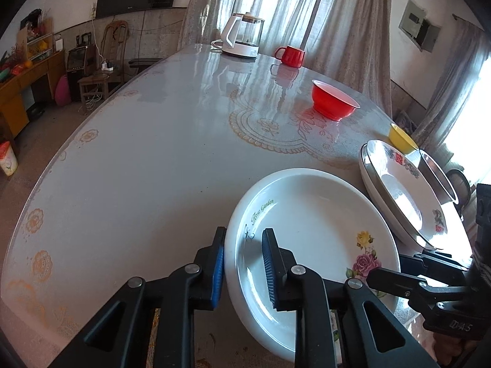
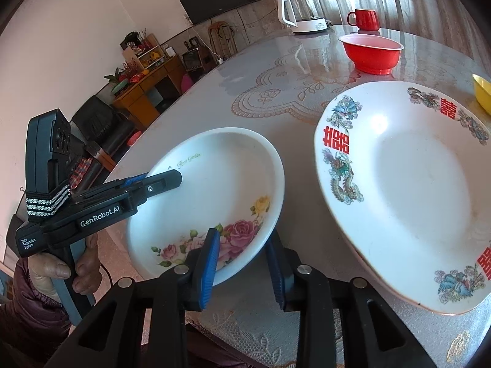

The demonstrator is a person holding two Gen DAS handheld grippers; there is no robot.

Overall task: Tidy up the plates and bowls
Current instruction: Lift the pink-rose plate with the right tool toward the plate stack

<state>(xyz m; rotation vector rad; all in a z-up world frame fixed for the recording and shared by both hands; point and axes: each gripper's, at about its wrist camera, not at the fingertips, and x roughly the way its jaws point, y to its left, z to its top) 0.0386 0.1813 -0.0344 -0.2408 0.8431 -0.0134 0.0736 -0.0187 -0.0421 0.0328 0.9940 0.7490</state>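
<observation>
A white plate with painted roses [image 1: 310,211] [image 2: 214,184] lies near the front of the table. My left gripper [image 1: 244,263] [image 2: 172,179] is shut on its left rim, one pad outside and one inside. Across the plate, my right gripper [image 2: 242,263] [image 1: 377,273] is shut on the near-right rim, with the blue pad [image 2: 211,260] over the painted roses. To the right sits a larger white plate with red characters and dragons [image 2: 414,199] [image 1: 399,190], stacked on another plate. Farther back stand a red bowl [image 1: 334,101] [image 2: 371,52] and a yellow bowl [image 1: 400,138] [image 2: 483,92].
The glossy grey table [image 1: 138,153] has a white kettle [image 1: 242,35] [image 2: 302,10] and a red mug [image 1: 290,55] [image 2: 363,18] at its far end. A person's hand [image 2: 61,273] holds the left gripper's handle. Chairs and cabinets stand beyond the table's left edge.
</observation>
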